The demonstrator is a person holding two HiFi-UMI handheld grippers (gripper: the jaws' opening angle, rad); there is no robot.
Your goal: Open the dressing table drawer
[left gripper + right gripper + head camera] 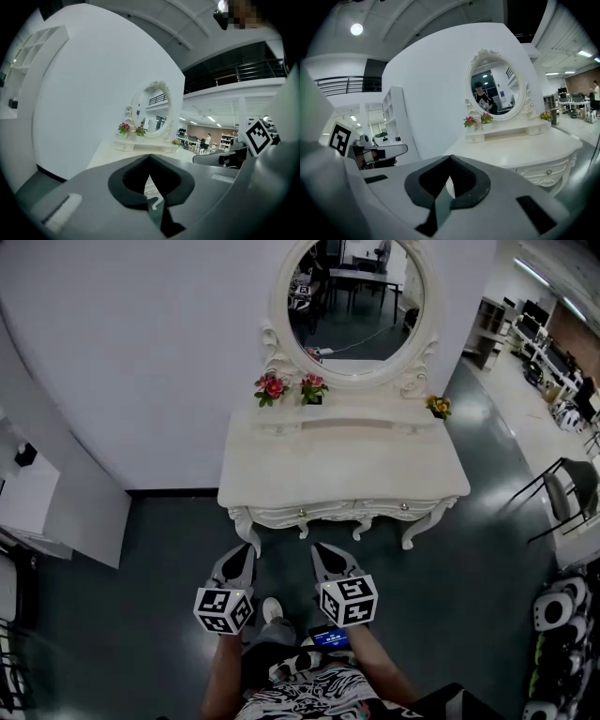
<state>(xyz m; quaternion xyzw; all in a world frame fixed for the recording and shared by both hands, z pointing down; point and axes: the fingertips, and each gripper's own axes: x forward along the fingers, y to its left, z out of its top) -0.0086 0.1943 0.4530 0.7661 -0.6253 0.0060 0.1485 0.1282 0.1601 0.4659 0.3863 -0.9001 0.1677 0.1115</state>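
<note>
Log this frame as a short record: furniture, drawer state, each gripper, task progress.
furniture: white carved dressing table with oval mirror
on its shelf: pink flowers, yellow flowers
drawer: drawer front closed, flush with the table
left gripper: jaws together, empty, short of the table
right gripper: jaws together, empty, short of the table
progress: drawer not yet touched

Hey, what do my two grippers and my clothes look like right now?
The left gripper and right gripper are both pale grey and taper to pointed tips, with dark linings inside the jaws. Each carries a white cube printed with black square markers. You wear a black-and-white patterned top.
</note>
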